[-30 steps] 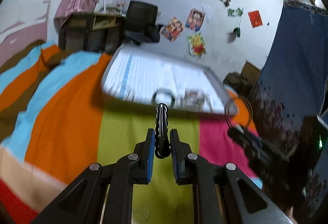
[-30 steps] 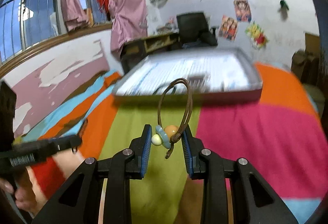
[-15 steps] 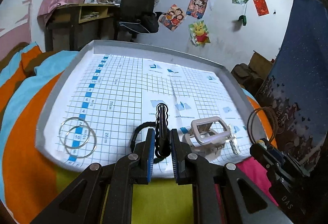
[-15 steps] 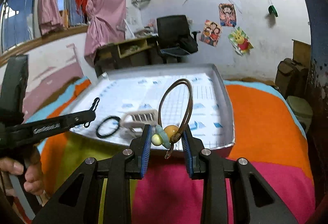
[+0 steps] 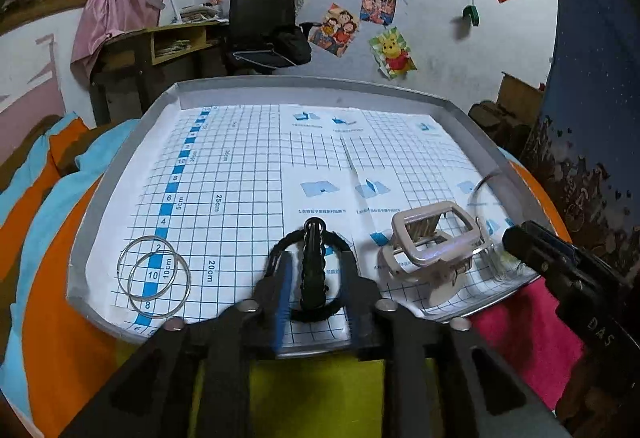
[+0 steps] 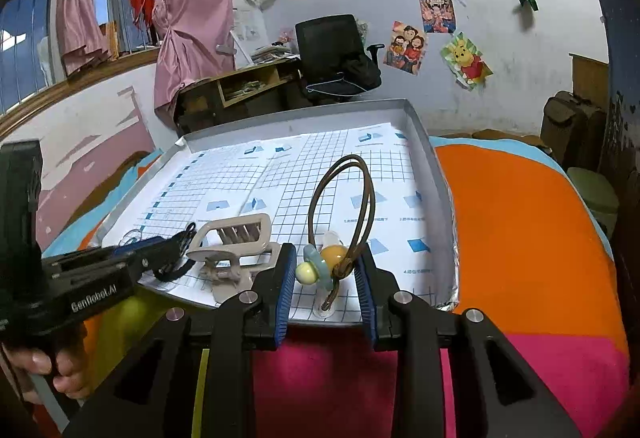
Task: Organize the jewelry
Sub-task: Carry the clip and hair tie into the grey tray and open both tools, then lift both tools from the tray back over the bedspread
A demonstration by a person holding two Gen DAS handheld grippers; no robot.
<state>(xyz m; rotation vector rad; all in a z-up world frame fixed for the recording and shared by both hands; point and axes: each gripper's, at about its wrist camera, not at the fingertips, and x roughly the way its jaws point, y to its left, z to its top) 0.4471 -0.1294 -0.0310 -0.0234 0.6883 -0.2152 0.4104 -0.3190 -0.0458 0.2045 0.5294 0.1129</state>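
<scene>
A grey tray (image 5: 120, 165) lined with blue grid paper lies on the bed. My left gripper (image 5: 316, 278) is open over the tray's near edge; a black wavy hair clip (image 5: 313, 266) stands loose between its fingers, over a black hair tie (image 5: 280, 250). A beige claw clip (image 5: 436, 242) and two clear bangles (image 5: 154, 278) lie in the tray. My right gripper (image 6: 325, 278) is open; a brown hair tie with beads (image 6: 344, 222) rests between its fingers, its end on the tray (image 6: 434, 165). The claw clip (image 6: 236, 238) lies to its left.
The tray sits on a striped orange, blue, yellow and pink blanket (image 6: 520, 222). A desk and black office chair (image 5: 260, 25) stand behind it by a postered wall. A dark blue cloth (image 5: 592, 117) hangs on the right.
Both grippers came forward over the tray's near edge and lowered. Both opened, letting go of the black hair clip and the brown hair tie.
</scene>
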